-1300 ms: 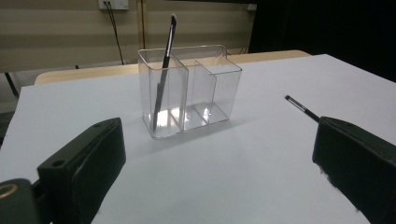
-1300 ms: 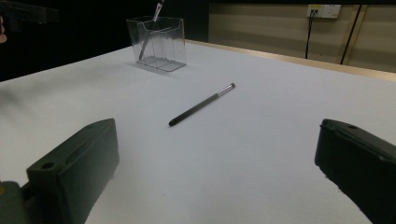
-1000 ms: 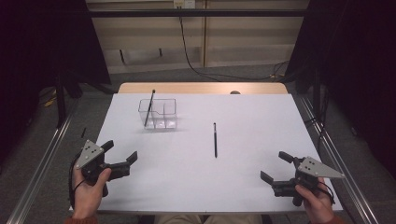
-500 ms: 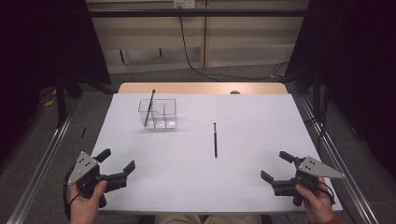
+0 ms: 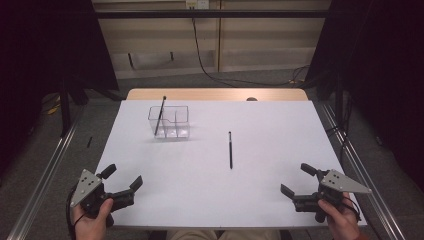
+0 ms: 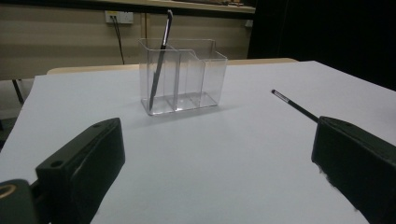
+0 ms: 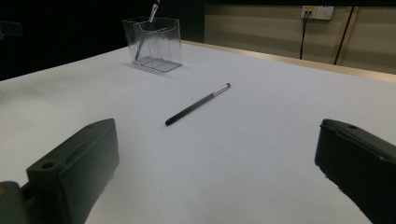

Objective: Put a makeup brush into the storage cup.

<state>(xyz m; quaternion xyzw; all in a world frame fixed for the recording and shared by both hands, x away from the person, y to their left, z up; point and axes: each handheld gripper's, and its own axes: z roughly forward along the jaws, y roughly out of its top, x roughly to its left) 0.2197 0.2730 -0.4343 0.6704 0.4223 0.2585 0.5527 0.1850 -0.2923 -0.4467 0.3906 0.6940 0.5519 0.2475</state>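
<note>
Jaws on both sides stand wide and empty. Since a second ago the left gripper (image 5: pixel 122 186) has drawn back toward the near edge of the white counter (image 5: pixel 200 190), while the right gripper (image 5: pixel 298 182) has kept its place, so no reach has begun. The slim black pen (image 5: pixel 230 149) lies flat mid-counter, well ahead of both, right of the clear plastic three-compartment holder (image 5: pixel 170 122) with another pen leaning in it.

Each hand grips a black tool: the left gripper (image 5: pixel 121 181) and the right gripper (image 5: pixel 298 181) both have two chunky, blocky black jaws, a grey three-cornered plate with small holes on top, and a black cable at the wrist.
</note>
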